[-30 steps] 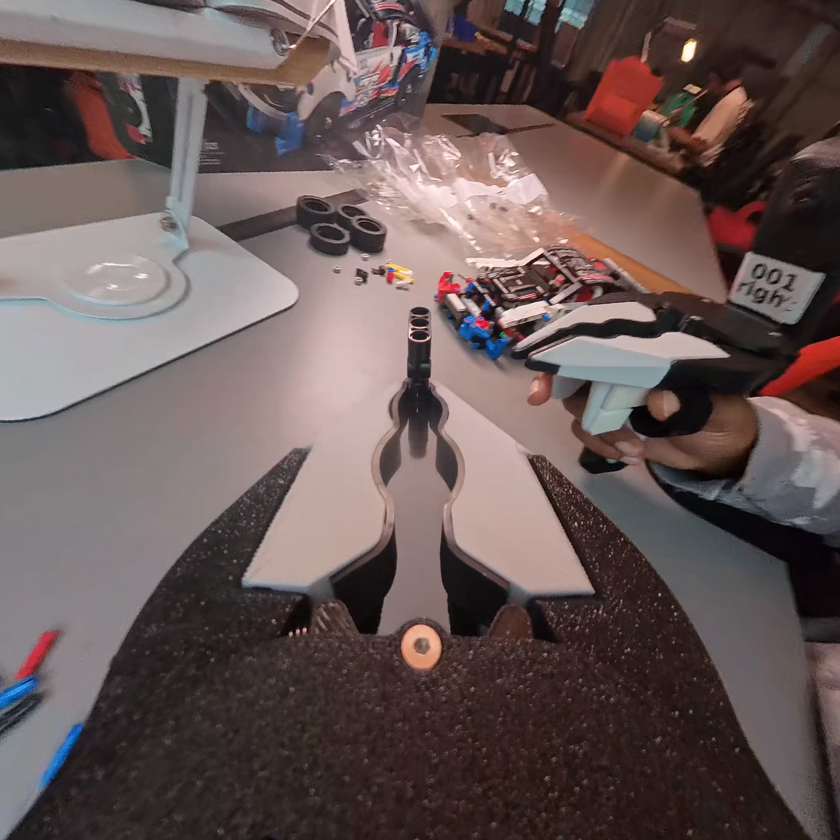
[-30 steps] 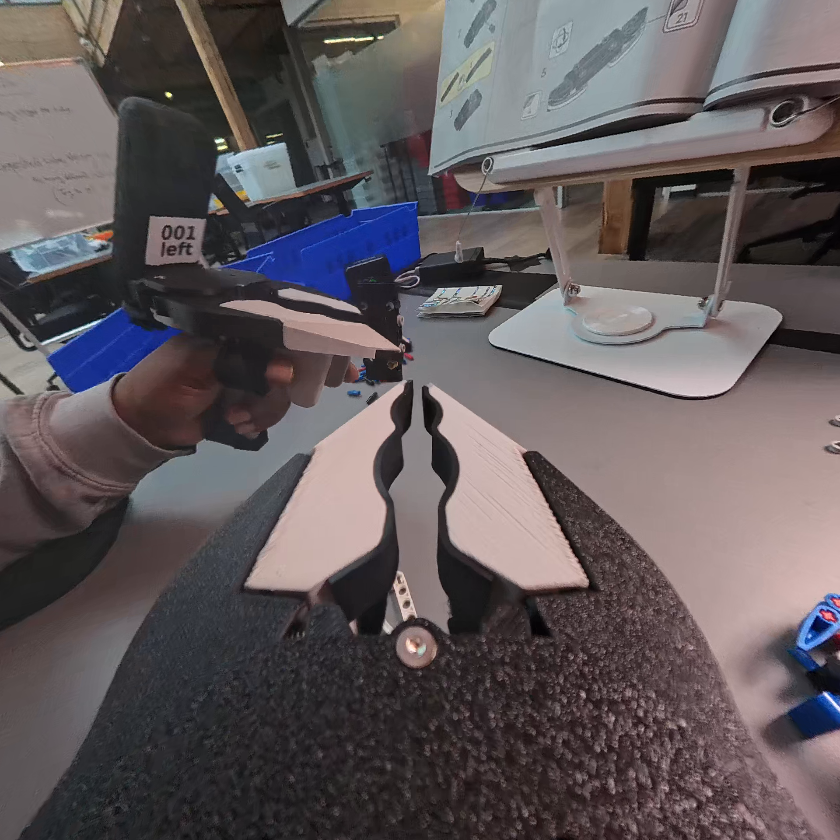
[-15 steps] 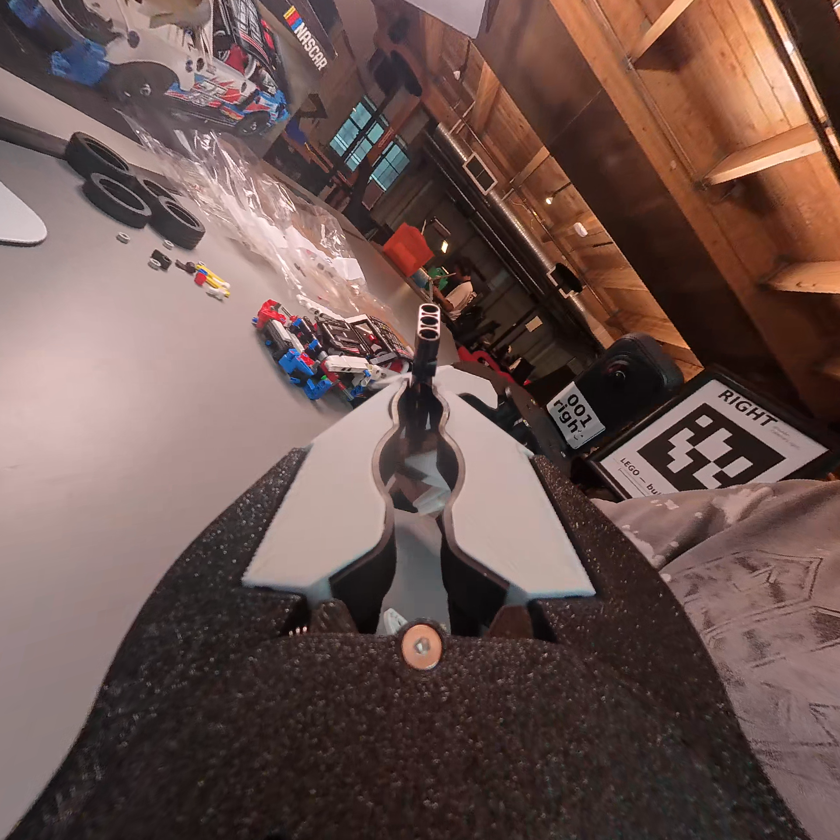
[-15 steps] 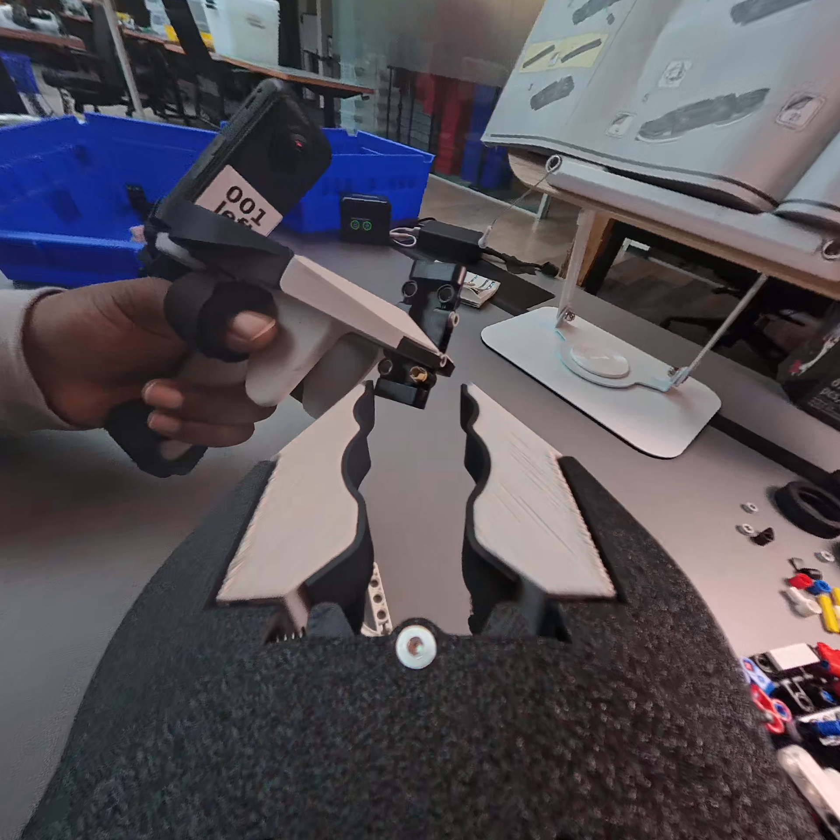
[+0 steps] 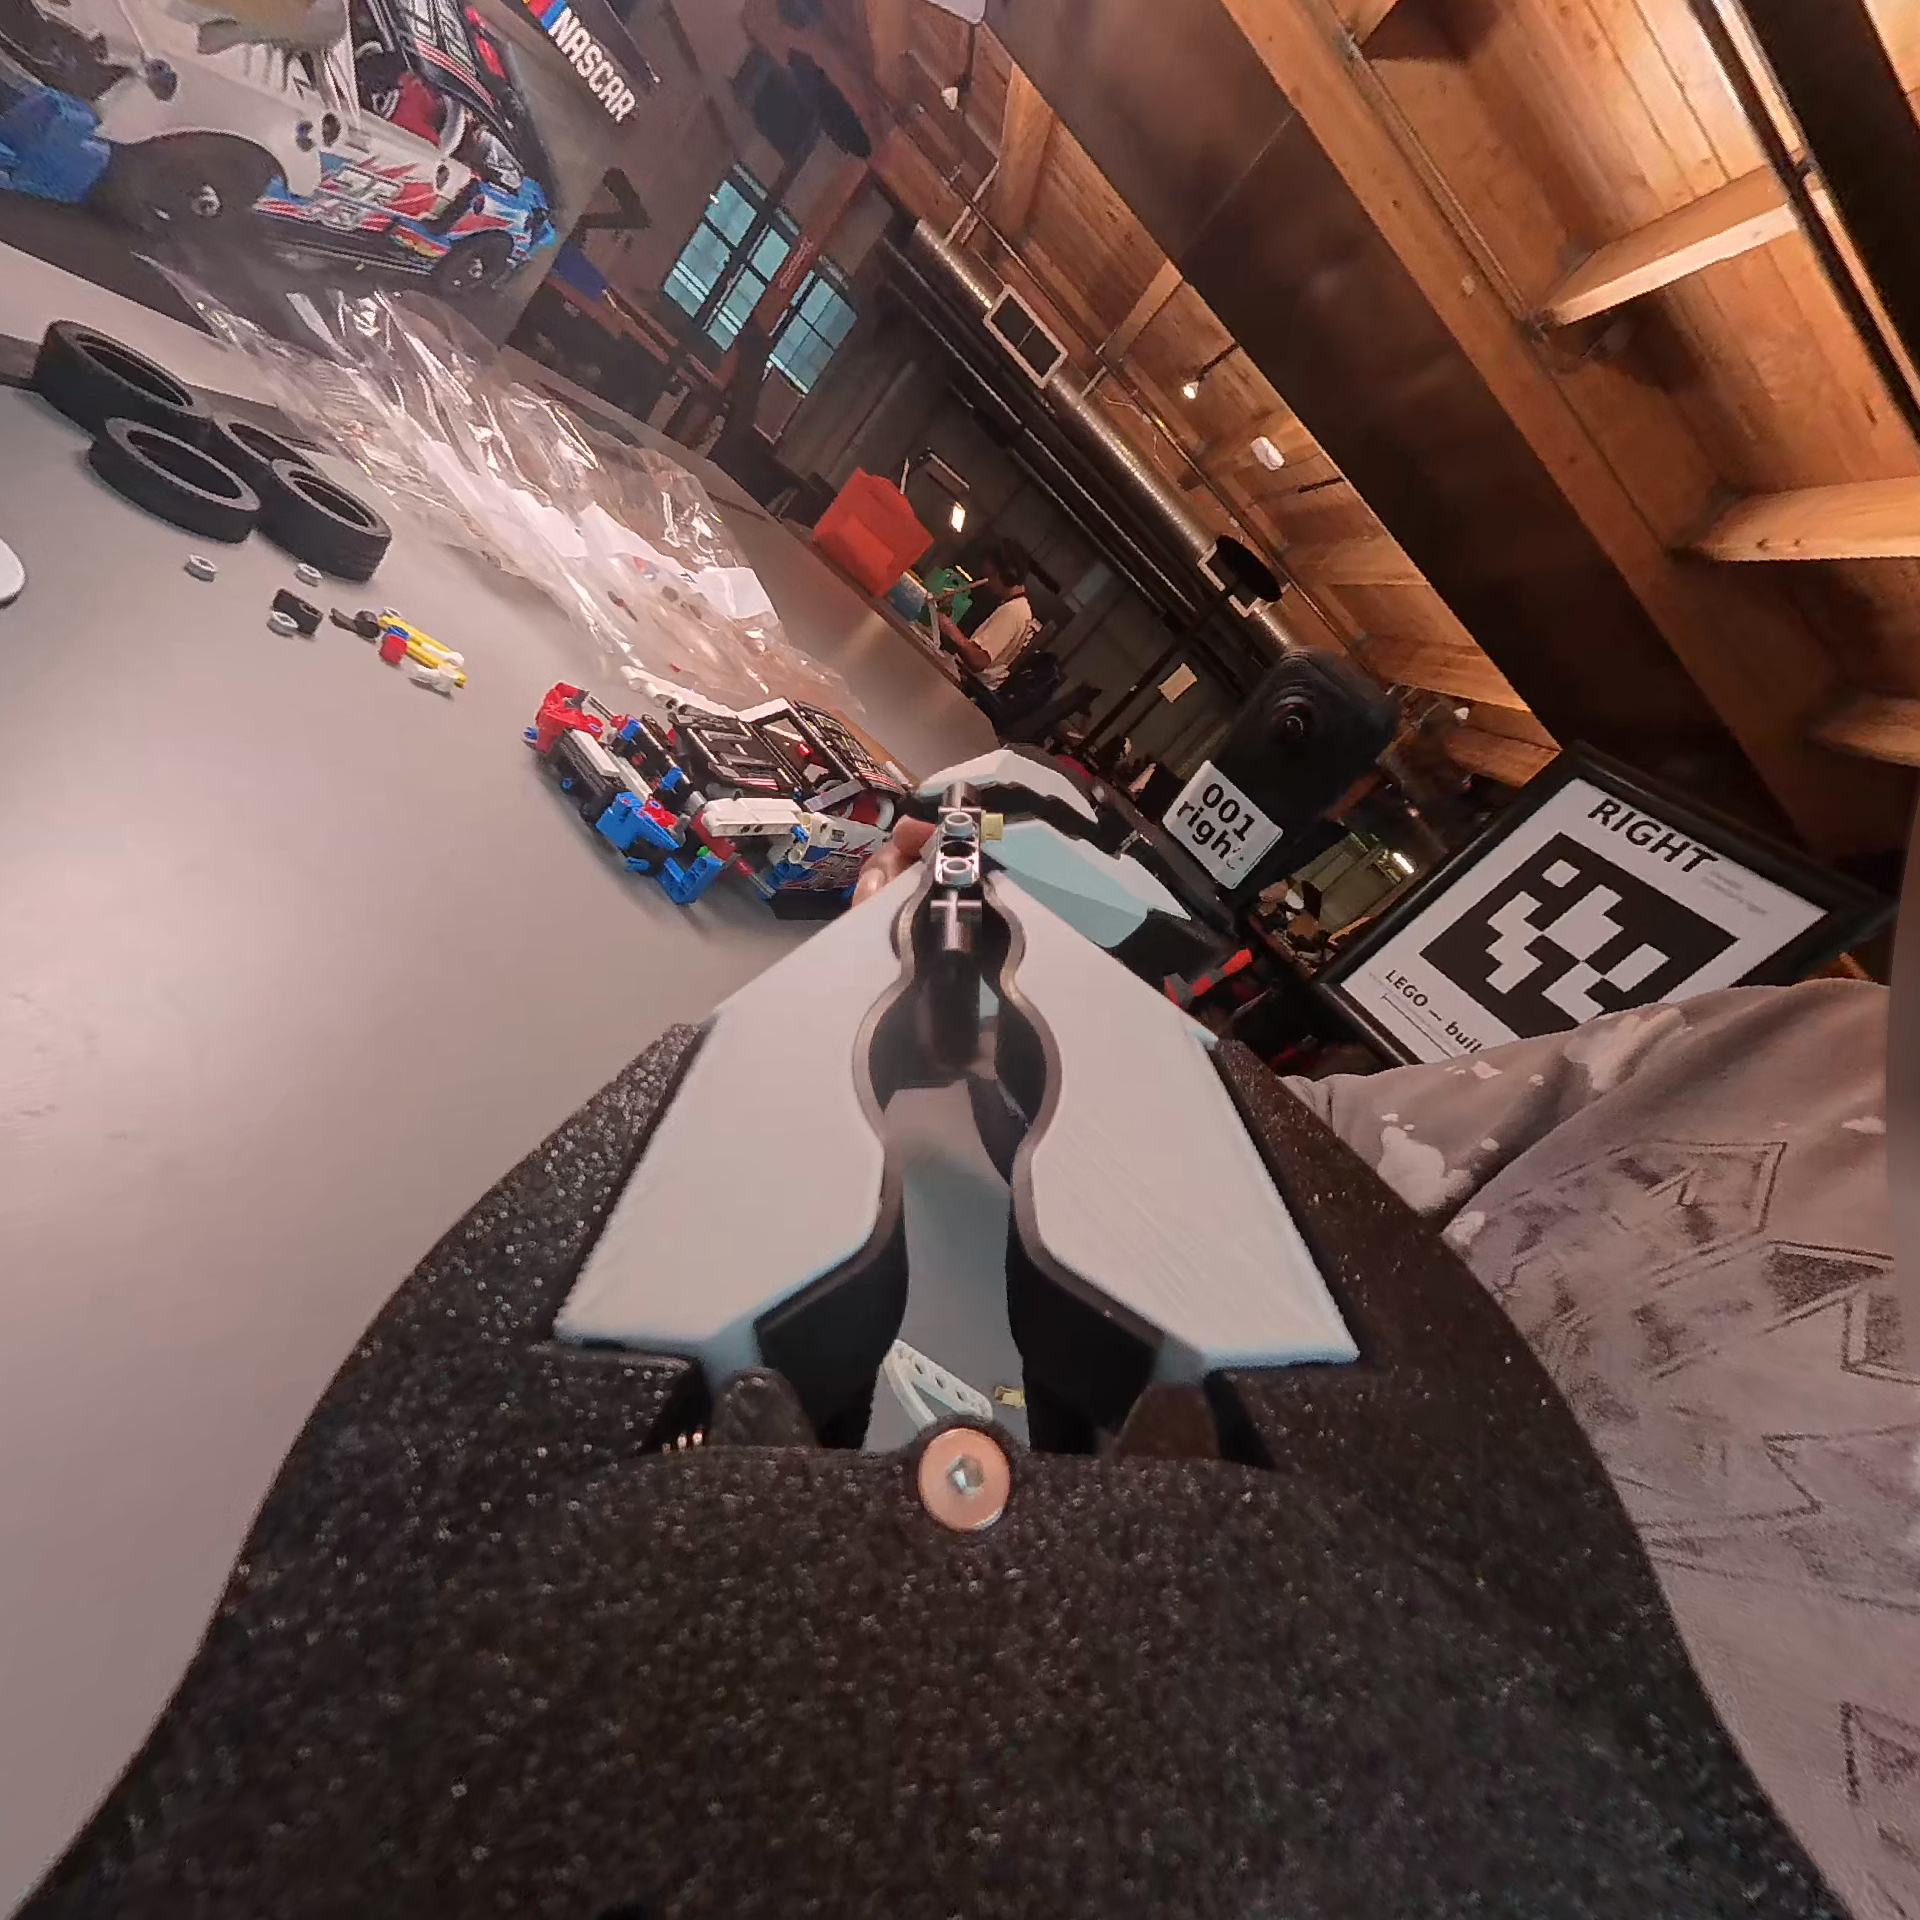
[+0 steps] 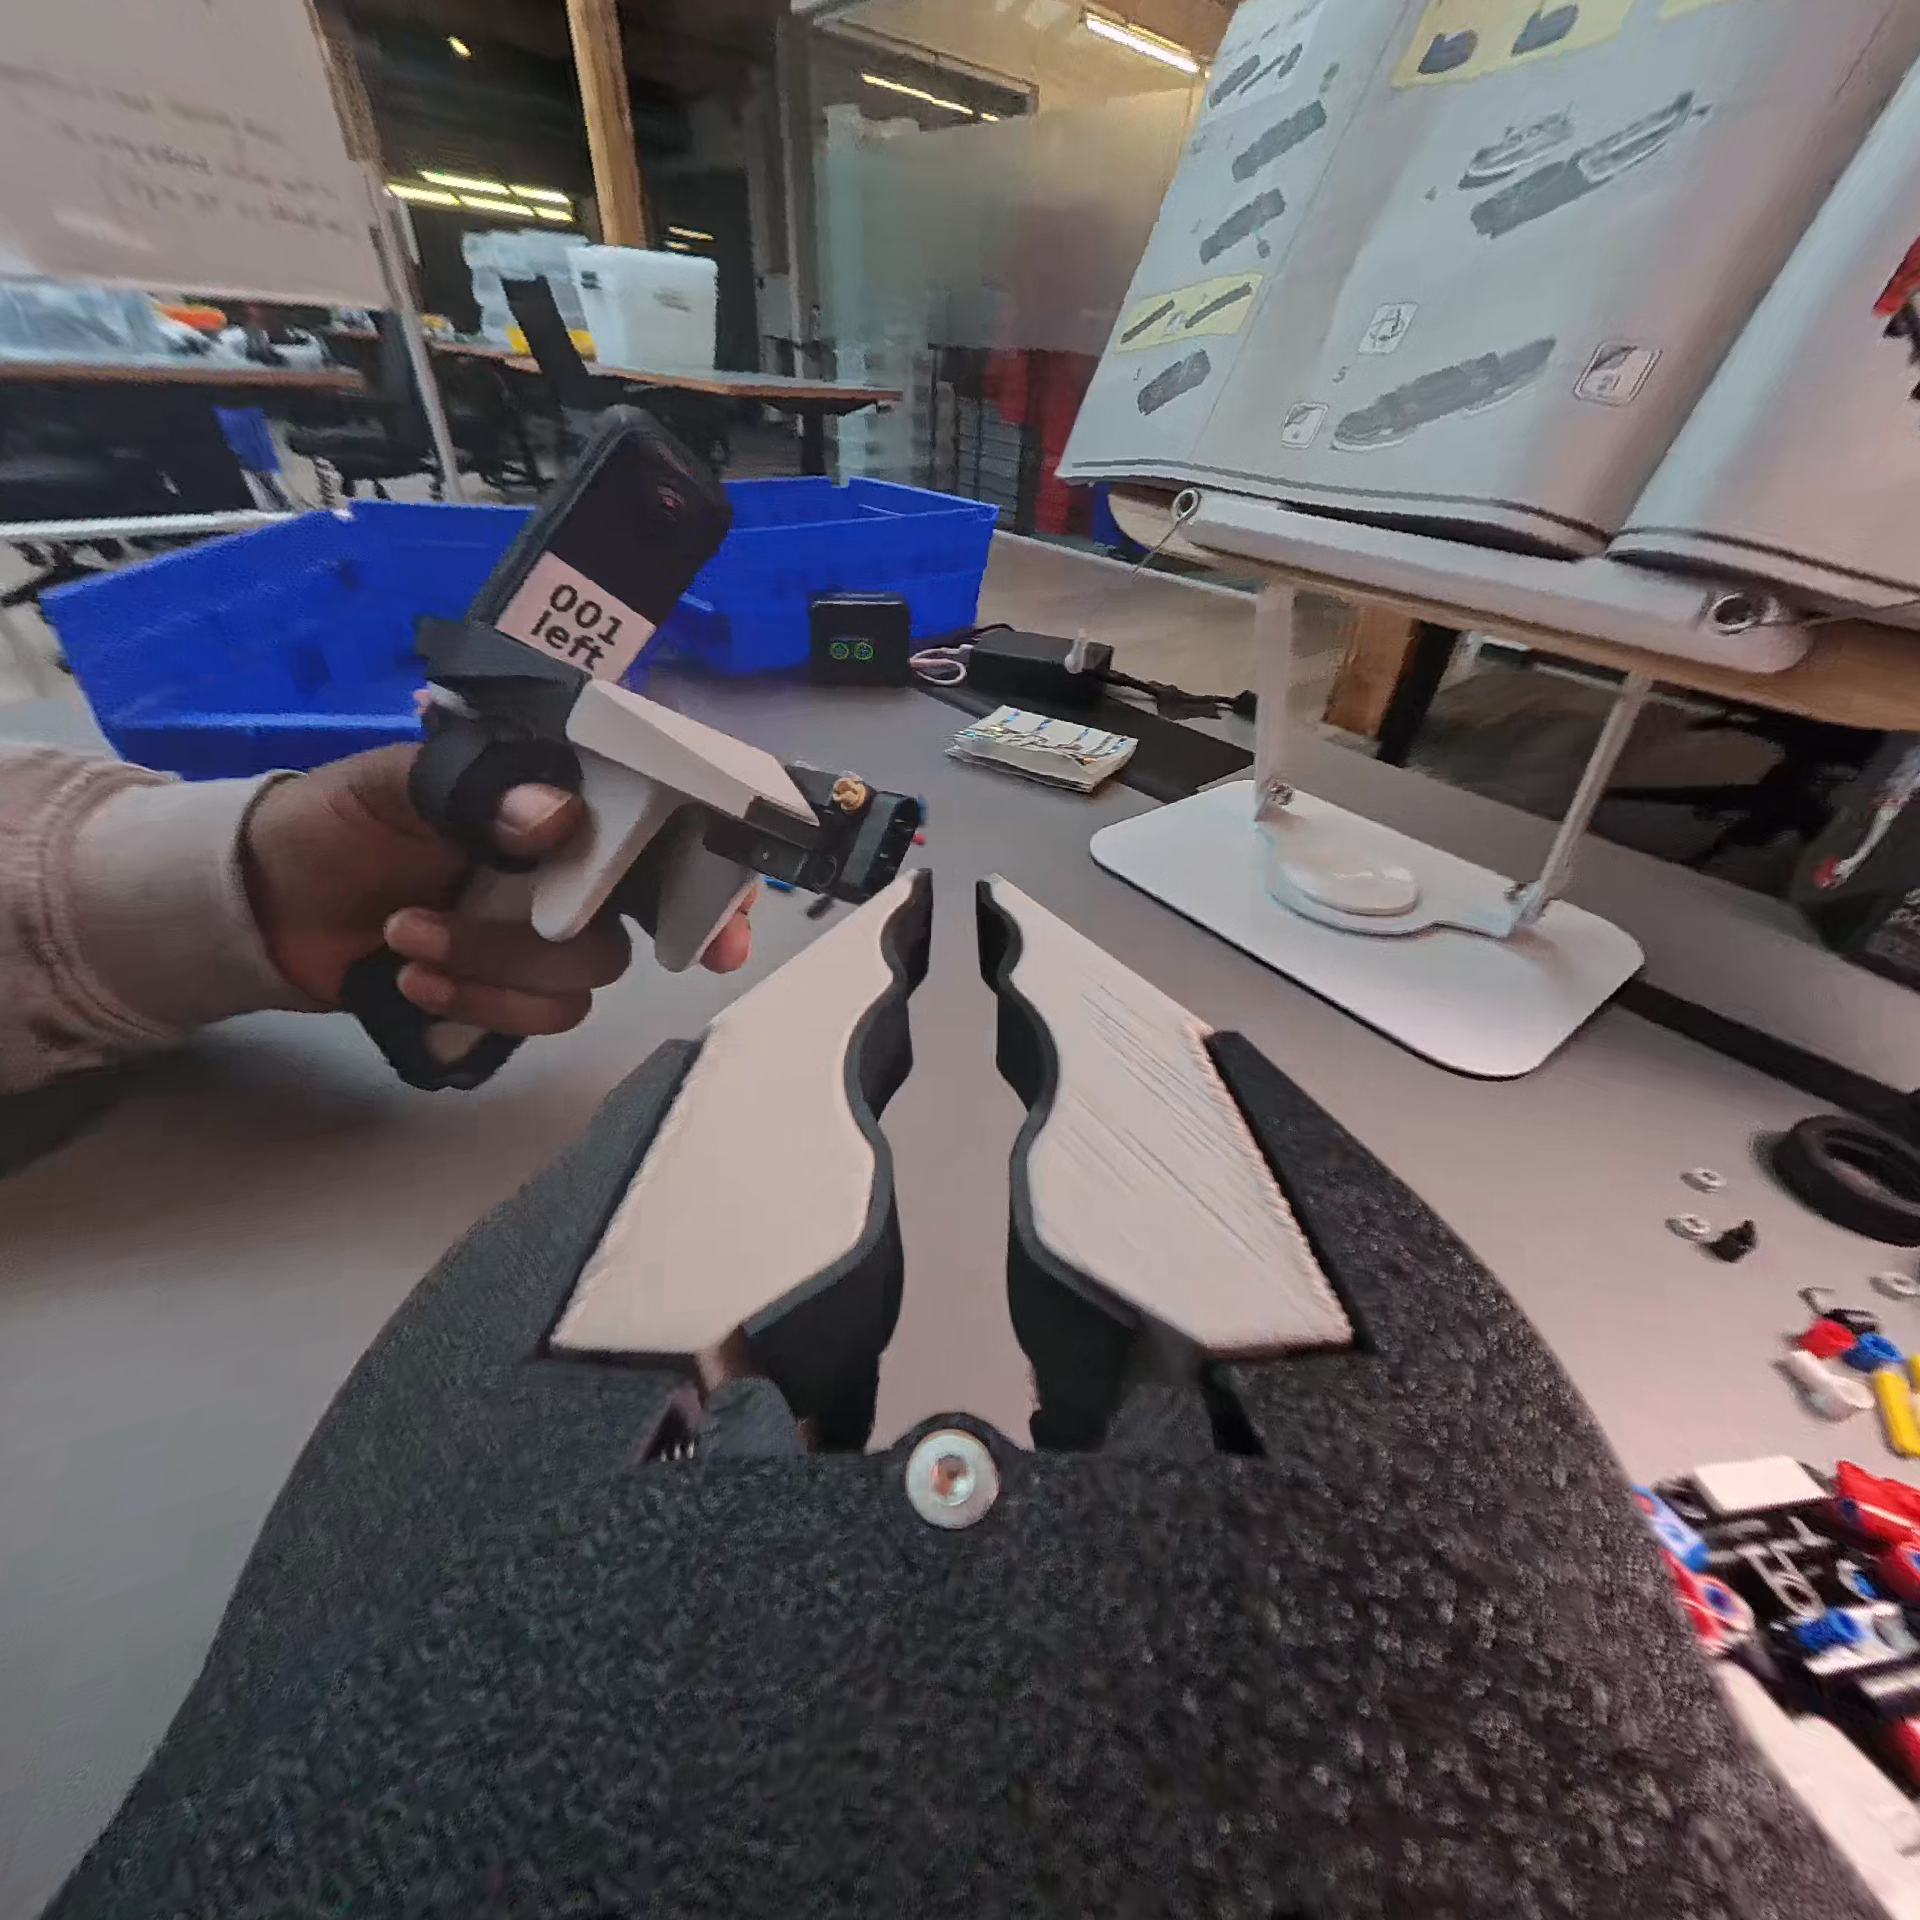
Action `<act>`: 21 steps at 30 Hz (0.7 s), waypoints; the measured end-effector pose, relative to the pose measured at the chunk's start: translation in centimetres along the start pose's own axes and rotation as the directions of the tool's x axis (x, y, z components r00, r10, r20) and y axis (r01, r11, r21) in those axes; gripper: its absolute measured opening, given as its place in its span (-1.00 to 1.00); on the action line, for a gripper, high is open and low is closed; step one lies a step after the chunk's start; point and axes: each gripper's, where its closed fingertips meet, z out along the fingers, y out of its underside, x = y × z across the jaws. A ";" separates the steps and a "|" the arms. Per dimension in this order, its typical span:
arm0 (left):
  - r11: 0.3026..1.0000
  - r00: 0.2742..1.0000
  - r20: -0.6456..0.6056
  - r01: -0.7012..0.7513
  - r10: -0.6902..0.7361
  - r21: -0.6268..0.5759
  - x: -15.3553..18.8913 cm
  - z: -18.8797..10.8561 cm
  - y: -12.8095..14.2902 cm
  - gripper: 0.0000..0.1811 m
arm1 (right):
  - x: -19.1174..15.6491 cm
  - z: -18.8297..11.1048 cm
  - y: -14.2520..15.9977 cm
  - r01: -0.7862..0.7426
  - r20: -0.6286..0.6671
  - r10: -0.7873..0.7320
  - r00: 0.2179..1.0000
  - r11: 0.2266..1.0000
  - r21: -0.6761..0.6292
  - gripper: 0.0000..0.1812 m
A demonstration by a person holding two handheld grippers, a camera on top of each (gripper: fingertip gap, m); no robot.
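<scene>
Item 1: your left gripper (image 5: 956, 904) pinched the black pinned piece (image 5: 958, 857), held above the table (image 5: 260, 935).
Item 2: your right gripper (image 6: 954, 899) was empty just beside that piece; you had narrowed its jaws to a slit.

Two grippers show: the left gripper (image 6: 831, 831) and the right gripper (image 6: 951, 899). One black brick assembly (image 6: 862, 831) sits in the left one. On the one grey tabletop (image 5: 260, 935) lie four black tyres (image 5: 171, 478), bunched together. One part-built toy car (image 5: 717, 800) lies beside one heap of clear plastic bags (image 5: 540, 509). Small loose pieces (image 5: 405, 644) lie near the tyres; they are too small to count surely, roughly eight. One open instruction booklet (image 6: 1455, 260) rests on one white stand (image 6: 1371, 935). One blue bin (image 6: 312, 623) stands at the far edge, and one framed marker sign (image 5: 1579, 935) on the right.
</scene>
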 end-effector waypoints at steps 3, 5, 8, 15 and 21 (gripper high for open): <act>0.997 0.997 0.017 -0.074 0.074 0.009 0.3 0.1 -0.2 -0.95 | -0.7 0.0 0.0 -0.166 0.100 0.164 0.981 0.986 0.012 -0.90; 0.986 0.986 0.029 -0.164 0.164 0.005 0.8 0.1 -0.2 -0.95 | -0.9 -0.1 -0.3 -0.292 0.170 0.285 0.944 0.956 0.020 -0.90; 0.948 0.948 0.033 -0.318 0.317 0.007 2.0 0.2 -0.4 -0.95 | -1.4 -0.5 -1.0 -0.384 0.272 0.363 0.891 0.923 0.029 -0.89; 0.809 0.806 0.086 -0.588 0.586 0.002 4.0 0.5 -0.5 -0.95 | -2.0 -1.4 -2.2 -0.549 0.424 0.493 0.760 0.836 0.012 -0.85; 0.726 0.714 0.157 -0.687 0.682 -0.029 4.0 0.5 -0.7 -0.95 | -2.3 -1.8 -2.5 -0.653 0.508 0.576 0.641 0.757 -0.034 -0.72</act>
